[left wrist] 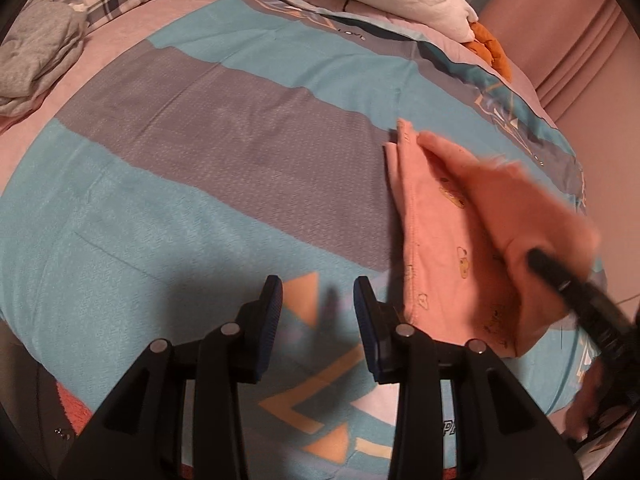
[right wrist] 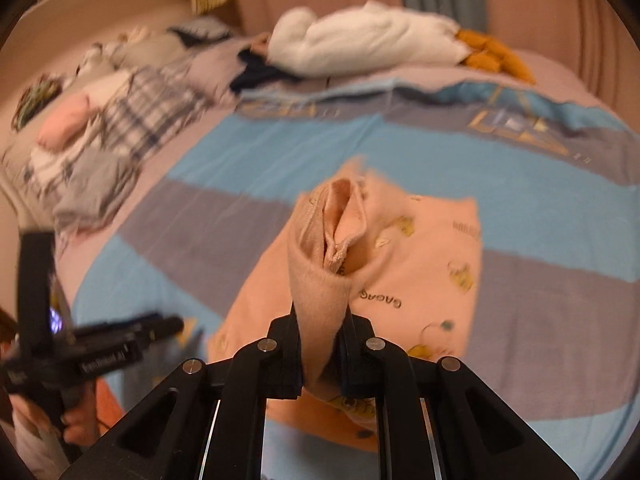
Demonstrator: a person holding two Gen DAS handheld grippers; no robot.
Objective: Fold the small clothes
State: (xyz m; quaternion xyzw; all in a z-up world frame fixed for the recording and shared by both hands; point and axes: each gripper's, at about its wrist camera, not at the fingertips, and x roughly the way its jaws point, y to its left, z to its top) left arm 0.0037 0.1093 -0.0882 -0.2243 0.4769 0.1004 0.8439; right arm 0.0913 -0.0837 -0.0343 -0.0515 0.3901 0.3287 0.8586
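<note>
A small pink garment point(left wrist: 452, 240) with little yellow prints lies on the blue and grey bedspread point(left wrist: 224, 148). It also fills the middle of the right wrist view point(right wrist: 420, 264). My right gripper point(right wrist: 322, 344) is shut on a bunched edge of the garment and lifts it above the rest of the cloth; it shows blurred in the left wrist view point(left wrist: 536, 258). My left gripper point(left wrist: 318, 304) is open and empty, just left of the garment's near edge, above the bedspread. It also shows at the left of the right wrist view point(right wrist: 176, 326).
A white plush toy point(right wrist: 360, 40) with orange feet lies at the bed's far side. Plaid cloth point(right wrist: 132, 116) and a grey garment point(left wrist: 36, 52) lie on the left. A dark garment point(right wrist: 260, 70) lies near the plush. A pink wall point(left wrist: 592, 60) stands on the right.
</note>
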